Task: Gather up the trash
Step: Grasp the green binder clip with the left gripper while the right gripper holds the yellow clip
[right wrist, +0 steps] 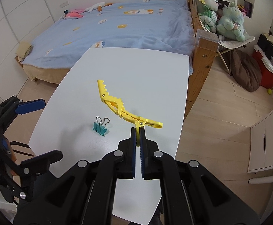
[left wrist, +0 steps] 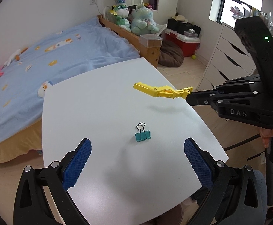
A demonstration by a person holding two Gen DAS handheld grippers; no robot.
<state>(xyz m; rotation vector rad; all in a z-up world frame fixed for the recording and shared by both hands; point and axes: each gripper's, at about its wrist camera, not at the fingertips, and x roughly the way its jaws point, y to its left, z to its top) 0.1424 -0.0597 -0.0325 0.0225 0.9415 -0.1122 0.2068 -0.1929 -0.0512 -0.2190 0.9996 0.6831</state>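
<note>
A yellow toothed plastic clip (left wrist: 162, 91) hangs above the white table (left wrist: 102, 97), gripped at its handle end by my right gripper (left wrist: 189, 96). In the right wrist view the right gripper (right wrist: 138, 129) is shut on the yellow clip (right wrist: 117, 105), which sticks out forward over the table (right wrist: 145, 71). A teal binder clip (left wrist: 142, 135) lies on the table just ahead of my left gripper (left wrist: 137, 150), which is open and empty, with blue pads (left wrist: 80, 157). The binder clip also shows in the right wrist view (right wrist: 100, 127), with the left gripper (right wrist: 31, 105) at the left edge.
A bed with a blue blanket (left wrist: 61, 52) stands beyond the table, with a wooden post (left wrist: 151, 50) at its corner. Plush toys (left wrist: 142, 20), a red cooler (left wrist: 185, 45), a brown cushion (left wrist: 171, 54) and white drawers (left wrist: 228, 60) stand to the right.
</note>
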